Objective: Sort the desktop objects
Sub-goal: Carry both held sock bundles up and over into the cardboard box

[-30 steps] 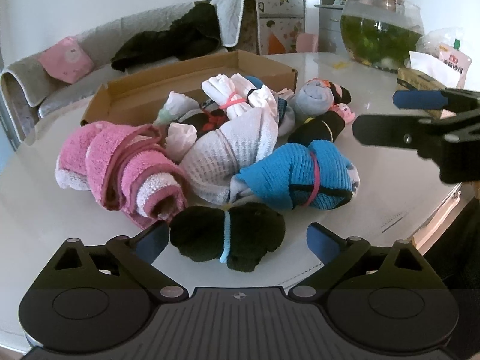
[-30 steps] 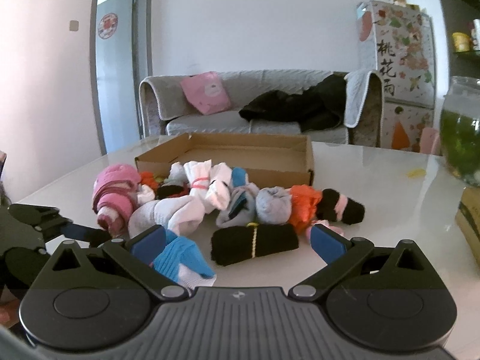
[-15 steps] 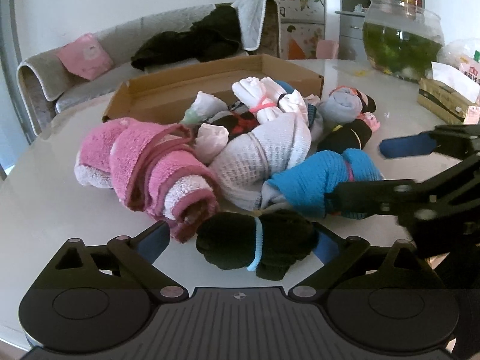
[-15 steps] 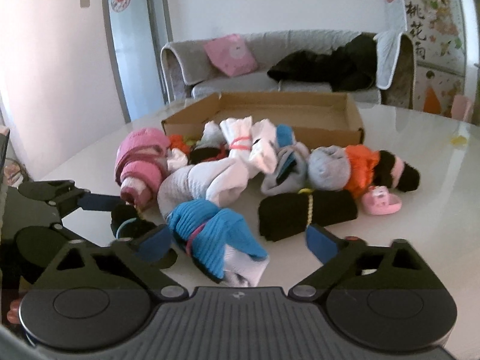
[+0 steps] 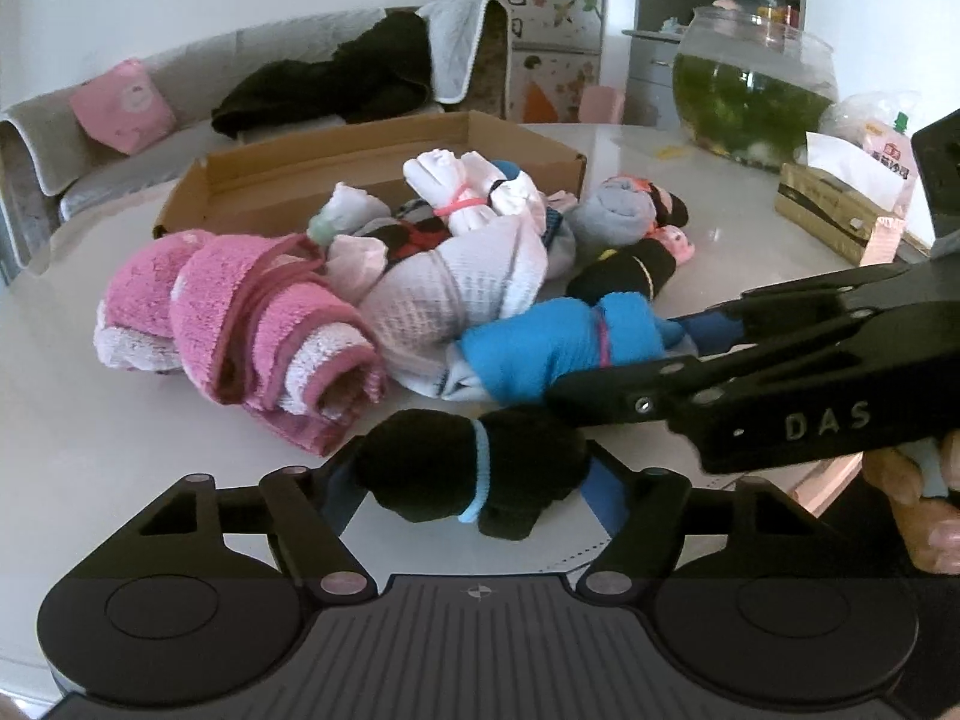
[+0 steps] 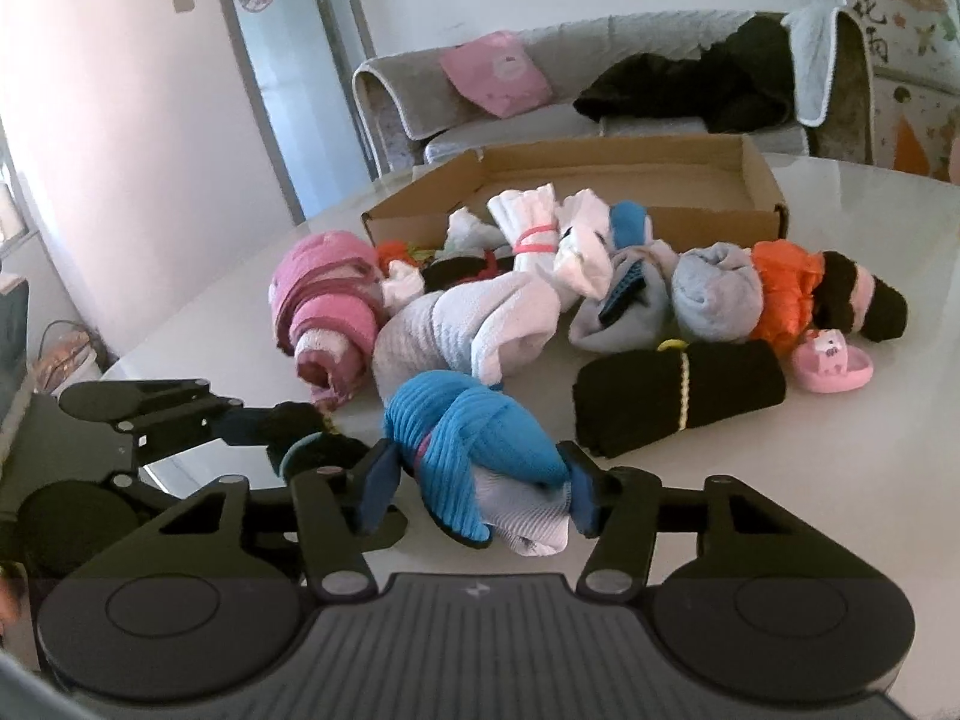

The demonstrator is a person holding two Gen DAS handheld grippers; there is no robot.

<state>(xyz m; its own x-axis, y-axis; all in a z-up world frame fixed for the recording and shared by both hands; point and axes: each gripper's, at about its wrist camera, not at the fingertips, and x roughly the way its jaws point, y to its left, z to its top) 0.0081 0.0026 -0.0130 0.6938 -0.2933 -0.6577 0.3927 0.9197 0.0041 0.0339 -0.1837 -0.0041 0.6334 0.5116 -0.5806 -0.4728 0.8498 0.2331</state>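
The left gripper (image 5: 474, 483) is closing its blue-padded jaws on a black rolled sock bundle tied with a light-blue band (image 5: 471, 471); the pads touch both ends of the roll, which lies on the glossy white table (image 5: 90, 450) at the near edge of the pile. The right gripper (image 6: 477, 495) is closing on a bright blue ribbed sock bundle with a pale grey toe and a pink band (image 6: 474, 450), and its pads press into the cloth on both sides.

To do this step well, I judge each pair of jaws should finish its squeeze across the thick middle of its roll before any lift, since soft knit gives and can slip. The two bundles lie just beside each other, and the right gripper's fingers reach across close above the black roll, so the hands should rise apart rather than together.

Behind them, a pink terry towel roll (image 5: 252, 324) and a white waffle-knit bundle (image 5: 474, 276) sit close to both rolls. The shallow brown cardboard box (image 6: 762, 180) stands beyond the pile, its floor bare where visible. The table's near rim runs close under both grippers, with open tabletop to the right of a black roll with a yellow band (image 6: 678, 396).
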